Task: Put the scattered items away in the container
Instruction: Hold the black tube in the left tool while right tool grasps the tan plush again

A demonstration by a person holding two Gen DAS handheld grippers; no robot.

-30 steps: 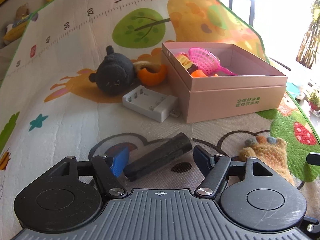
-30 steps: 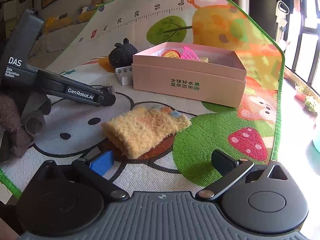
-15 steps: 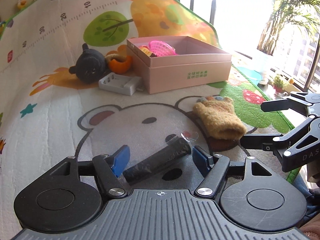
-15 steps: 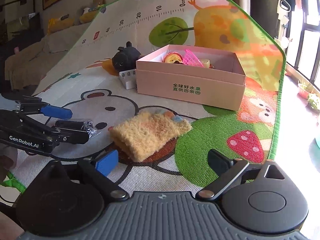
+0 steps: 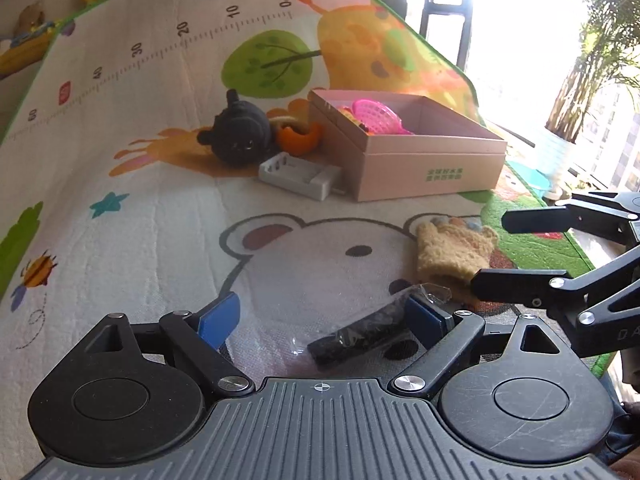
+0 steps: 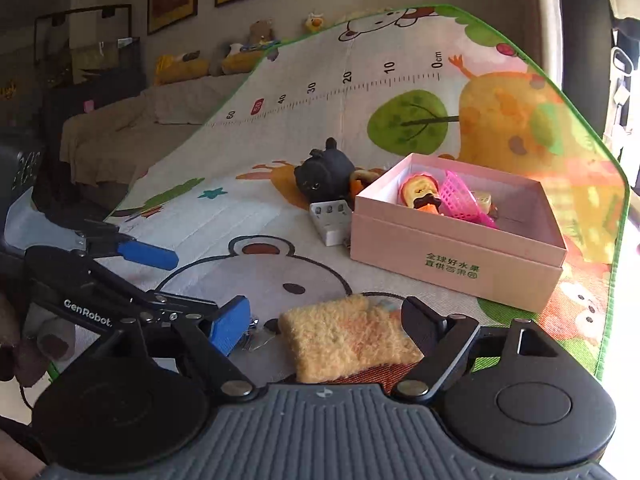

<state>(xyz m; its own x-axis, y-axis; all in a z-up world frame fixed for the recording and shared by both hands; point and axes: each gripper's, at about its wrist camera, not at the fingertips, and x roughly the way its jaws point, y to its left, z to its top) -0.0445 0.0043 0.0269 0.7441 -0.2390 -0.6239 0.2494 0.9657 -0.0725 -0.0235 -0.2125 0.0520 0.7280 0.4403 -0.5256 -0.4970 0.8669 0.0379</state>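
Pink box (image 5: 424,168) sits open-topped far on the mat (image 5: 120,208), toys already inside, with a charger (image 5: 298,174) touching its left wall, a black plush (image 5: 240,136) behind that, and bare mat along its near side. Nearer, the left gripper (image 5: 324,314) is released, jaws just widened, a wrapped black bar (image 5: 360,338) lying loose against its right pad. Right gripper (image 6: 324,318), jaws just reopened, straddles the yellow glove (image 6: 344,336) without pinching it.
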